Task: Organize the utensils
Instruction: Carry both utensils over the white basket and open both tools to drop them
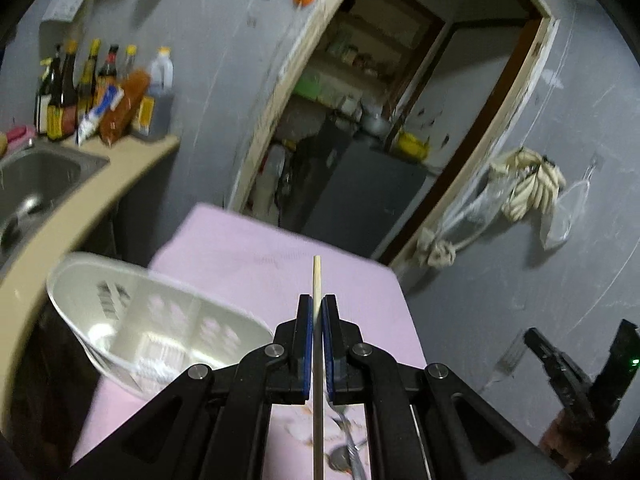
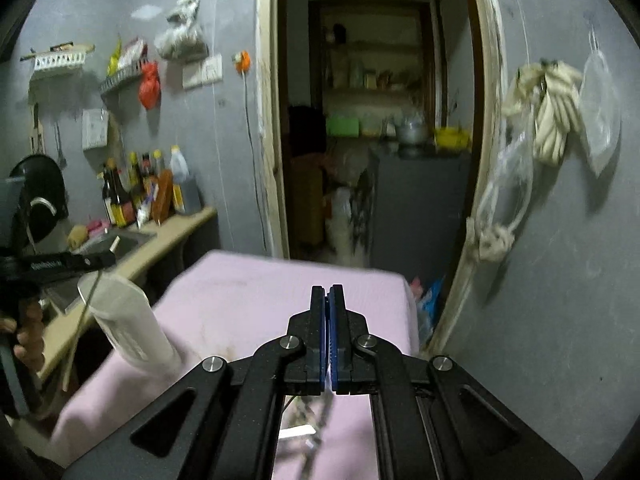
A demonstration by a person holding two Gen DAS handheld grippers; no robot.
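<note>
A white utensil holder (image 1: pixel 156 320) is seen at 9 o'clock of the left gripper (image 1: pixel 319 308), tilted on the pink table (image 1: pixel 248 248). A wooden chopstick (image 1: pixel 317 280) is pinched between the left gripper's closed fingers, its tip pointing to 12 o'clock. A fork (image 1: pixel 508 360) is held at 3 o'clock by the right gripper (image 2: pixel 328 300), whose fingers are pressed together on a blurred metal handle.
</note>
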